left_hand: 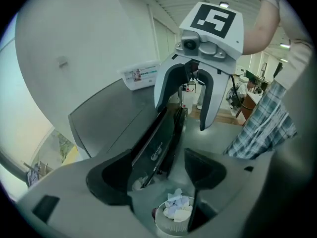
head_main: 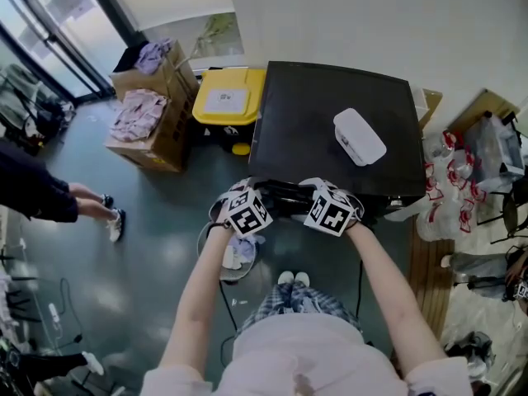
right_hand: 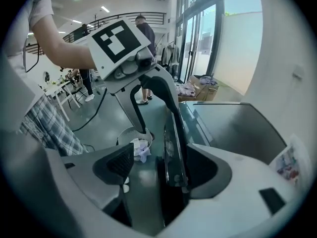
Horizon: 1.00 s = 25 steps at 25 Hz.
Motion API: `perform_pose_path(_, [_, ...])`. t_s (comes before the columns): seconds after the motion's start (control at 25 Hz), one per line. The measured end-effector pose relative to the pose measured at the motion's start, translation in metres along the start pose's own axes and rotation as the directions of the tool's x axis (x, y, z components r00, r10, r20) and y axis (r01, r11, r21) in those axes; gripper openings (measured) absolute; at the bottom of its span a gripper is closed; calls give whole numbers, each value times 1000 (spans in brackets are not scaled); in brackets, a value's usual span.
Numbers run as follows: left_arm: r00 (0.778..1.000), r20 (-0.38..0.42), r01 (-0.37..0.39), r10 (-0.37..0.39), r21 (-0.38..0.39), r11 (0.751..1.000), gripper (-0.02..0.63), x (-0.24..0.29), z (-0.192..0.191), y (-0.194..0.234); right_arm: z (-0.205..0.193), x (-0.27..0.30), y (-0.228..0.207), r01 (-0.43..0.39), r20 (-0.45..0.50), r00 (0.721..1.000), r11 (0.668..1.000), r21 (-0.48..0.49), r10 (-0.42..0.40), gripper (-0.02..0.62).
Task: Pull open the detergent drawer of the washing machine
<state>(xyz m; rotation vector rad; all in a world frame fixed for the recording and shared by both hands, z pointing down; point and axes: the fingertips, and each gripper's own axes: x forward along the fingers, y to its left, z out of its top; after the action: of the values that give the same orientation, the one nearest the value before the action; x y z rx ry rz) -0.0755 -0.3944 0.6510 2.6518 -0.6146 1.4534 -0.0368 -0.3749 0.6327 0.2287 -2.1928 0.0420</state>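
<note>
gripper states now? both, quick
Left gripper: open, jaws apart astride the washing machine's front edge, not clamped.
Right gripper: open, same edge between its jaws, no grip.

A yellow crate [head_main: 228, 97] with a white label stands on the floor at the far side, and just left of it sit open cardboard boxes [head_main: 161, 130] heaped with pale clothes [head_main: 136, 112]. To the right of the crate lies a white lidded box [head_main: 359, 136], turned at a slant. Nearer, a round wastebasket [head_main: 238, 258] holds crumpled paper. Red-and-white plastic bags [head_main: 450, 196] pile up at the right. A person in a dark sleeve [head_main: 37, 195] stands at the left edge, near glass doors [head_main: 49, 31].
</note>
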Motion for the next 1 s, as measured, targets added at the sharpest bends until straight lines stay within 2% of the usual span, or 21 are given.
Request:
perform_pose_path(0.16, [999, -47, 18, -16, 38, 999, 345, 10, -5, 0, -7, 10, -2, -7, -51, 999, 1000, -4, 7, 331])
perform_pose_path(0.4, [996, -87, 40, -34, 62, 997, 331, 12, -9, 4, -12, 21, -5, 29, -110, 993, 999, -14, -31, 313])
perform_pose_path(0.48, [995, -94, 40, -33, 69, 997, 311, 14, -7, 5, -15, 21, -6, 54, -124, 991, 998, -21, -56, 287])
perform_pose_path(0.72, [990, -141, -5, 28, 156, 988, 208, 16, -8, 16, -12, 23, -16, 132, -163, 976, 988, -81, -144, 195])
perform_pose_path(0.88, [988, -143, -35, 62, 190, 981, 199, 17, -10, 18, -13, 28, -20, 183, -204, 957, 974, -133, -208, 162])
perform_pose_path(1.0, [979, -175, -58, 108, 268, 962, 198, 20, -12, 18, -13, 31, -22, 217, -226, 941, 961, -173, -253, 158])
